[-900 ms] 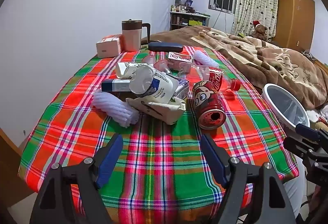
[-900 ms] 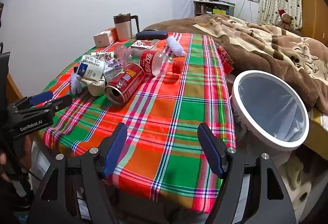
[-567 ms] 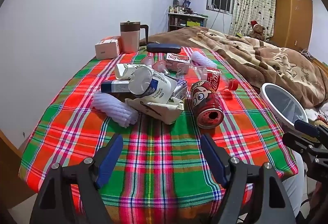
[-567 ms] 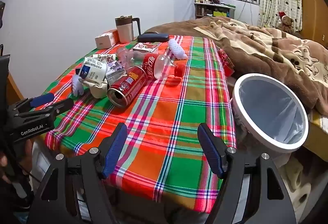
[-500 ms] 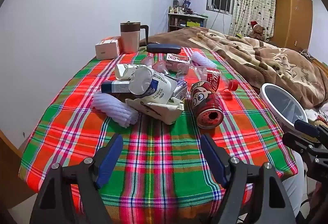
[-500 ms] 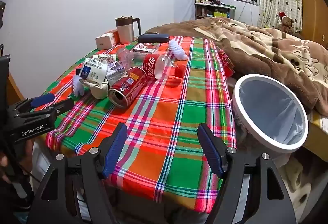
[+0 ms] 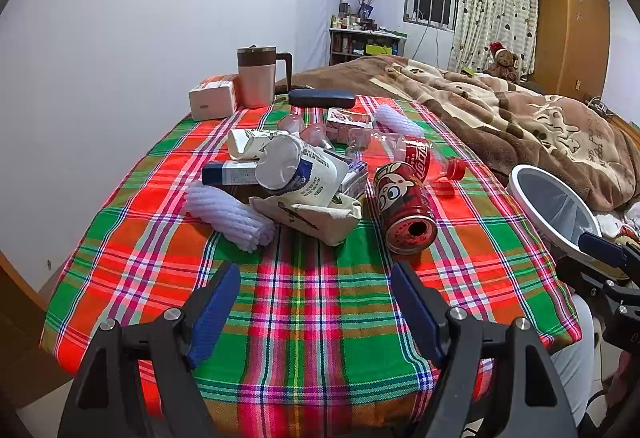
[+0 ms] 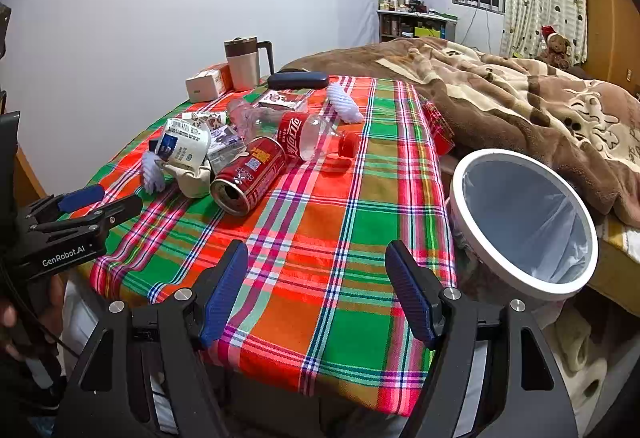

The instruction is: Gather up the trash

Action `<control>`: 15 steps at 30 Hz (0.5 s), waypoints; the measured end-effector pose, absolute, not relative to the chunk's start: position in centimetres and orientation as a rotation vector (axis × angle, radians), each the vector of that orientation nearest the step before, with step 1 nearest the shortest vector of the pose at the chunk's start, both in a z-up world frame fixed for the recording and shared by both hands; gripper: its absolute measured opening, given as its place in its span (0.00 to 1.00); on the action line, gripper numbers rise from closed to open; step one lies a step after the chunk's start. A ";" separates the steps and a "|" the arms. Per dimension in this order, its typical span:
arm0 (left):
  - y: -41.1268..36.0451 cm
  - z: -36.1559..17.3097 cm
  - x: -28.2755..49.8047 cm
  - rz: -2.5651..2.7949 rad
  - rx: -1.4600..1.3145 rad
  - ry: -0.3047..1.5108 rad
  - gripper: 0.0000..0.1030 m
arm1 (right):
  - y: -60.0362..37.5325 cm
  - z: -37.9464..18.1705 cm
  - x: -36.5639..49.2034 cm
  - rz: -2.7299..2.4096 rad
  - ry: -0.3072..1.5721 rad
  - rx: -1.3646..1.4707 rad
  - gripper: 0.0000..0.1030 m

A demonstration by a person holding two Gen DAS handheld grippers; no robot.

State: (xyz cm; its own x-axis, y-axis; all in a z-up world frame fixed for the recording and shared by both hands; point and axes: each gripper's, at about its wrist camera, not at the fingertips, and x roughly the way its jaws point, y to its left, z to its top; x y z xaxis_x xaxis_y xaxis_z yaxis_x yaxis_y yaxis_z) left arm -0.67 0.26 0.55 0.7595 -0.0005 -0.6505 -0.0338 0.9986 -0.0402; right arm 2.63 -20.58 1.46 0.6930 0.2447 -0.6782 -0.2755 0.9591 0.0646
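Above the near edge of the plaid tablecloth point(image 7: 312, 302), the left gripper point(image 7: 316, 302) hangs with its blue pads spread wide and nothing between them; the right gripper point(image 8: 316, 286) is likewise fully spread and empty, over the cloth's corner beside the bin. Beyond the left gripper lies the trash heap: a ribbed white foam sleeve point(image 7: 230, 213), a crumpled beige paper bag point(image 7: 316, 215), a white yogurt cup point(image 7: 298, 169) resting on that bag, and a small blue-and-white box point(image 7: 228, 173) behind them. Just right of the bag a red can point(image 7: 402, 207) lies on its side with its mouth toward the camera, touching a clear cola bottle point(image 7: 412, 155) with a red cap. Farther back sit a second foam sleeve point(image 7: 396, 119), a dark glasses case point(image 7: 322, 98), a lidded mug point(image 7: 256, 77) and a tissue box point(image 7: 212, 99), near the wall. Nothing stands between either gripper and the heap. The right wrist view alone shows the white-rimmed trash bin point(image 8: 520, 266) whole, lined with a clear bag, just off the table's right edge against the brown blanket point(image 8: 520, 101); the left view catches only part of its rim. Compared with a moment earlier, both views sit a touch farther from the heap, and no item on the cloth has shifted.
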 end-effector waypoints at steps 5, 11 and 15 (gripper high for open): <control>0.2 0.6 -0.8 0.018 -0.051 0.706 0.75 | -20.6 1.5 2.6 0.288 0.751 -0.044 0.70; 0.3 0.6 -0.8 0.018 -0.050 0.705 0.75 | -20.7 1.6 2.6 0.288 0.750 -0.044 0.70; 0.4 0.8 -0.9 0.019 -0.051 0.703 0.75 | -20.6 1.6 2.6 0.289 0.749 -0.045 0.70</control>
